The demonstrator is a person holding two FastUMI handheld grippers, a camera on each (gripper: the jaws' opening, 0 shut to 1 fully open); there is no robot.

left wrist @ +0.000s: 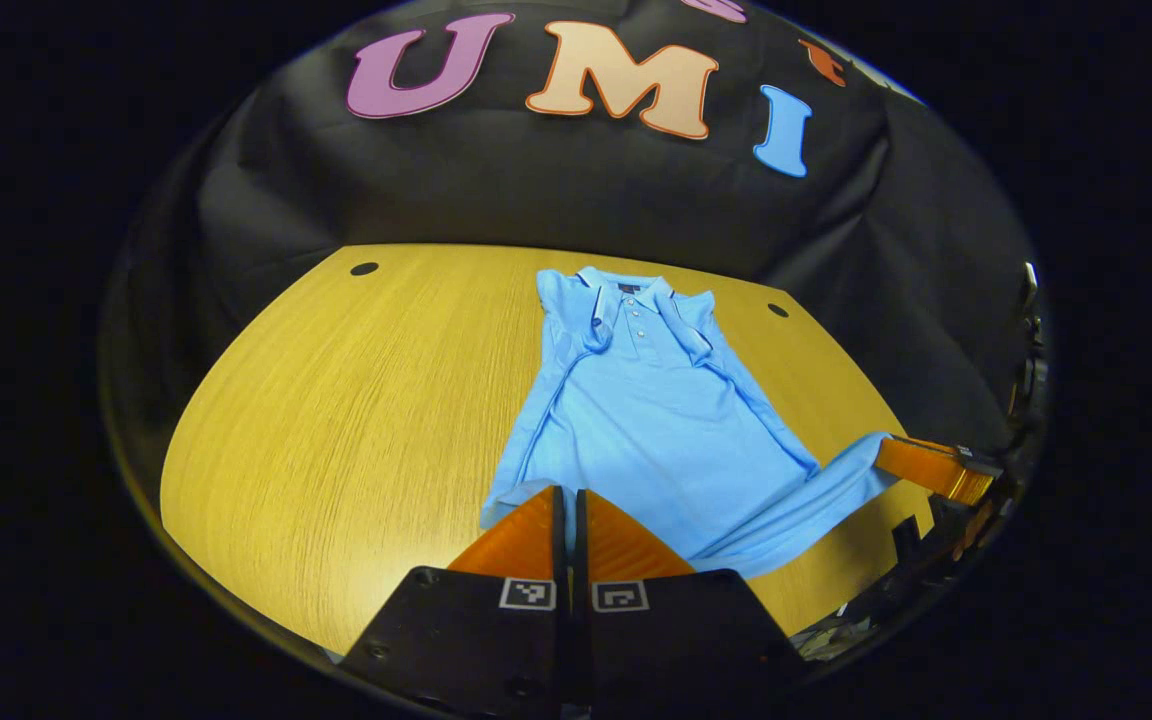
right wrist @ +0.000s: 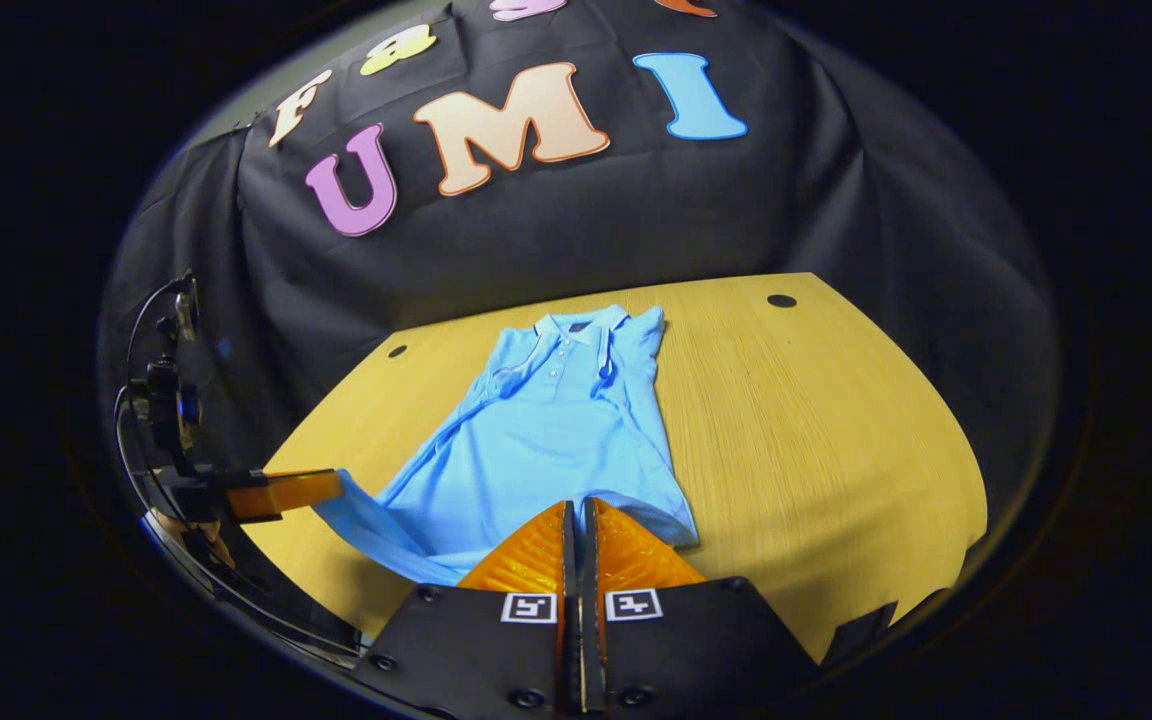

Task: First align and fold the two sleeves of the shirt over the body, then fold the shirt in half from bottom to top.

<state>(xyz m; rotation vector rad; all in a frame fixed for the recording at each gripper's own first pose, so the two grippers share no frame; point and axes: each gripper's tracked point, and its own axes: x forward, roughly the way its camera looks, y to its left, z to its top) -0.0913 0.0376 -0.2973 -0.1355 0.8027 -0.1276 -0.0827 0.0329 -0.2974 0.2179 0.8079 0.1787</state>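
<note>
I see a light blue polo shirt [left wrist: 651, 420] lying flat on the yellow wood-grain surface [left wrist: 336, 400], collar toward the black cloth wall [left wrist: 586, 200] and hem toward me. Its collar [left wrist: 626, 290] carries a dark trim line, its buttoned placket [left wrist: 639, 330] shows small pale buttons, and a tiny dark label sits inside the neck, too small for me to read. Both sleeves lie folded in over the body, their dark-edged cuffs just beside the placket. My left tool [left wrist: 568, 530] sits at the shirt's near hem, its two fingers pressed together with only a thin slit between them; whether cloth is caught in that slit I cannot tell. In the right gripper view, my right tool [right wrist: 577, 545] likewise sits at the hem with its fingers squeezed close, and again I cannot tell if fabric is between them. One bottom corner of the shirt is pulled out sideways, off the body, to the tip of a tool seen farther off in each view. Two small dark holes [left wrist: 364, 268] mark the surface on either side of the shirt, near the far edge. Square black-and-white marker tags [left wrist: 528, 593] sit on the tool body below the fingers.
</note>
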